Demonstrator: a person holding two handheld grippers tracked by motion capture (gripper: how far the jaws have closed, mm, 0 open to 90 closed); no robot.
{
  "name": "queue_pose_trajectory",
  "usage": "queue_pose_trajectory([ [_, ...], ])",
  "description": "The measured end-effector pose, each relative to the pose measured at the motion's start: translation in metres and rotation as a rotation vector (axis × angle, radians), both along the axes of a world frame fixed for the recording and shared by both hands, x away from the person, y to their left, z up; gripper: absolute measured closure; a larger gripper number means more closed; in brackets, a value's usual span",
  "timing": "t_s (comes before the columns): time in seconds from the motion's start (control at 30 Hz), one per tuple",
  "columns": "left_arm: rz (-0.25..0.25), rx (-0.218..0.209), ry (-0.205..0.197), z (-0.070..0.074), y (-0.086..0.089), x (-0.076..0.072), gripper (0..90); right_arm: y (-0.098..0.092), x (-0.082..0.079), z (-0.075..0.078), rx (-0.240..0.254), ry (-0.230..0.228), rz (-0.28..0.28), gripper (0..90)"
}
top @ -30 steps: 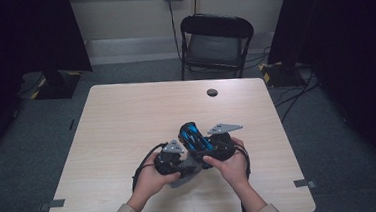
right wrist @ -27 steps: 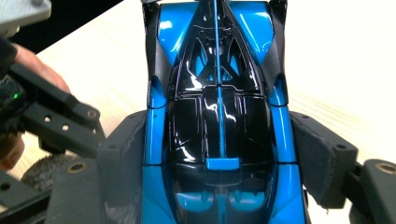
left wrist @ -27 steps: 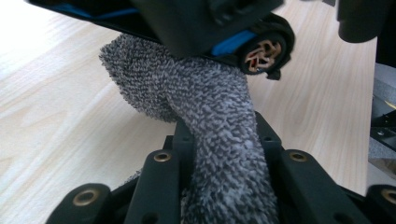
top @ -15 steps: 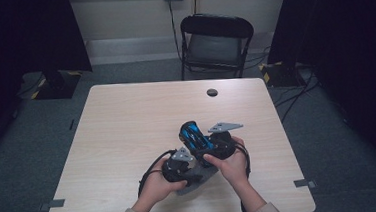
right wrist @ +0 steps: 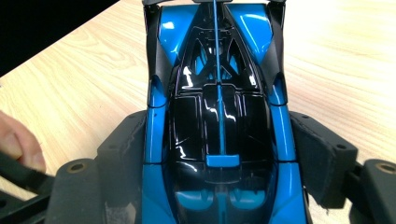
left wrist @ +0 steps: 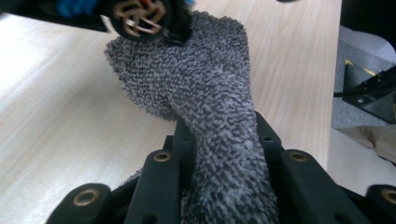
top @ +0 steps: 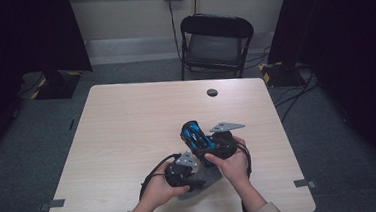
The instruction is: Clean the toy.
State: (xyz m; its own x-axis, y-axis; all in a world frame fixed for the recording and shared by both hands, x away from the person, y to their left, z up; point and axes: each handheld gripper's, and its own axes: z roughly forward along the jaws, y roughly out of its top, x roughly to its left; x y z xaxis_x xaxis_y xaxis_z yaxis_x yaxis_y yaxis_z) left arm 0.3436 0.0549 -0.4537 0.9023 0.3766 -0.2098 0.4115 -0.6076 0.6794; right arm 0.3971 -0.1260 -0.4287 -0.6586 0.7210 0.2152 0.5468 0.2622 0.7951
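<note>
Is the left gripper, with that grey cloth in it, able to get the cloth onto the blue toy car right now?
Probably yes. The left gripper is shut on the grey cloth, whose far end already lies against the toy car held in the right gripper. Nothing stands between them.

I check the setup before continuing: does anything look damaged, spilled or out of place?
Nothing stands out. The right claw grips the blue and black toy car, which looks intact. The left claw pinches the grey cloth against the car. The table shows no spill.
</note>
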Motion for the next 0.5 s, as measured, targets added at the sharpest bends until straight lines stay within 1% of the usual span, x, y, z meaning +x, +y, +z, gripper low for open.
queue_pose_trajectory([
  [0.07,-0.003,0.004,0.003,0.0,0.0,-0.001,69.8,0.0,0.0,0.0,0.003,0.0,-0.003,26.4],
  [0.1,0.003,0.003,0.003,-0.001,0.001,-0.001,69.8,-0.001,0.0,0.0,0.002,0.001,-0.002,26.3],
  [0.13,0.008,0.012,0.001,0.0,0.002,0.001,69.8,-0.001,0.0,0.0,0.003,0.001,-0.002,26.3],
  [0.2,0.035,0.021,0.002,0.001,0.008,0.005,69.9,-0.001,0.0,0.0,0.01,0.0,-0.001,26.3],
  [0.3,0.103,0.027,0.003,0.002,0.024,0.016,69.9,-0.002,-0.002,0.002,0.011,-0.004,0.005,26.3],
  [0.4,0.185,0.019,0.003,0.005,0.043,0.027,69.9,-0.003,-0.005,0.003,0.007,-0.007,0.014,26.4],
  [0.47,0.256,-0.005,0.006,0.008,0.057,0.036,69.8,-0.002,-0.006,0.002,0.013,-0.007,0.019,26.3],
  [0.5,0.277,-0.013,0.007,0.009,0.061,0.039,69.5,-0.002,-0.008,0.001,0.014,-0.005,0.024,26.3],
])
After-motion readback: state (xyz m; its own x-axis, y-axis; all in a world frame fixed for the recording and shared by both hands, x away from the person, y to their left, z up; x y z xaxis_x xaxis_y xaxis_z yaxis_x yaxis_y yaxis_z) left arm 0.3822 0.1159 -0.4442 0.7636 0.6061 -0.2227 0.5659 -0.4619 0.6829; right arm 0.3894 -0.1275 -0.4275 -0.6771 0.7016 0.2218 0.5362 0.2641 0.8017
